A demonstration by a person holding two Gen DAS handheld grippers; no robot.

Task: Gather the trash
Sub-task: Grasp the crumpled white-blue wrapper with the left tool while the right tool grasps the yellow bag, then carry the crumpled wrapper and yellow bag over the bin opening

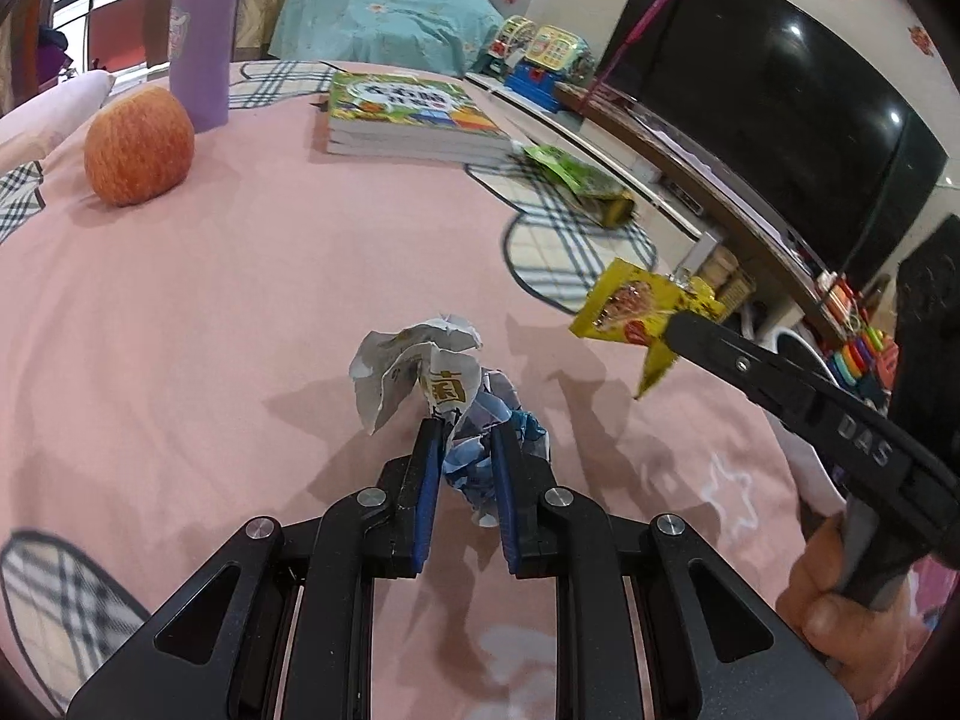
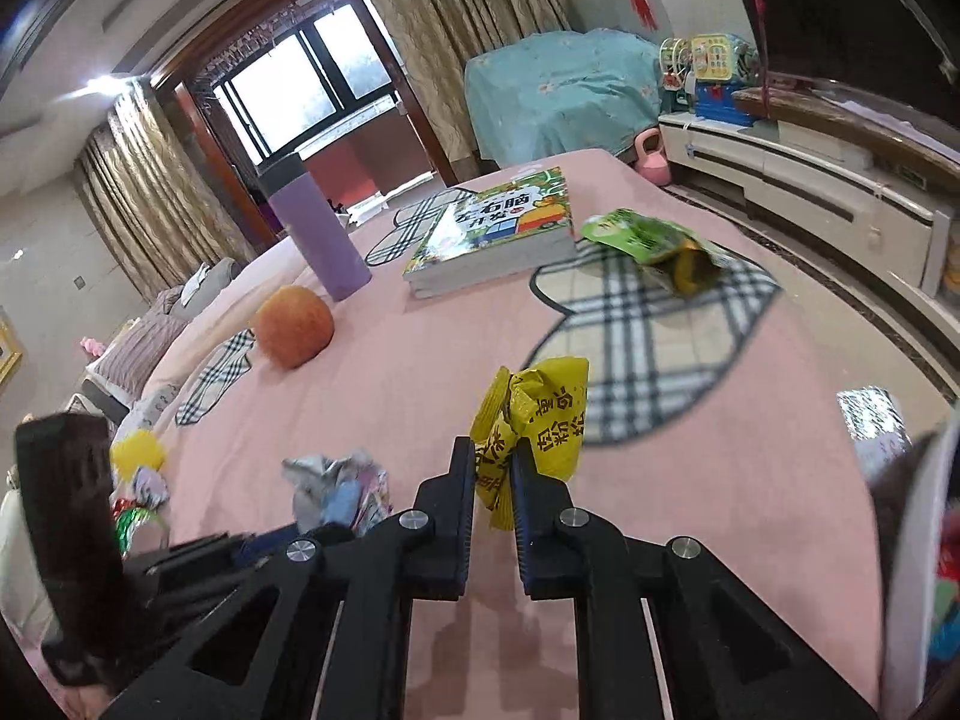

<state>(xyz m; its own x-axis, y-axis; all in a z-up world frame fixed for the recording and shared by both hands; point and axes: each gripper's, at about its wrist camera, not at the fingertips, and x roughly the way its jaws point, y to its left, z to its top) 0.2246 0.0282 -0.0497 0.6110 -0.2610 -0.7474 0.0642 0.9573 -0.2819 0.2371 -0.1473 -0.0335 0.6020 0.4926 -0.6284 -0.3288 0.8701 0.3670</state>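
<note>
the left gripper [image 1: 465, 426] sits at six o'clock in its own view, jaws pressed onto a crumpled paper wad [image 1: 444, 378], which stands up between the blue pads above the pink bedspread [image 1: 240, 300]. a yellowish label with a boxed chinese character shows on the wad; the rest of its print is too creased to read.

at three o'clock in that view the right gripper [image 1: 672, 330] reaches in slanting from the lower right, its black body marked "das", a person's hand [image 1: 822, 588] wrapped round the grip at four o'clock. it pinches a yellow snack wrapper [image 1: 636, 315] by one end, lifted clear of the bedspread. in the right wrist view the wrapper [image 2: 528, 432] is squeezed between the jaws at six o'clock, black chinese print running along it (not legible enough to give the words).

further out, at two o'clock in the left view, a green snack packet [image 1: 576, 180] lies on a plaid patch of the bedspread, its writing blurred. at twelve o'clock lies a pair of stacked books [image 1: 414, 120], the top cover colourful, with large chinese title characters. at ten o'clock an apple [image 1: 139, 147] rests just in front of an upright purple bottle [image 1: 201, 42]. past the bed edge, at one o'clock, a dark television [image 1: 780, 120] stands with red paper decorations on the wall above.
</note>
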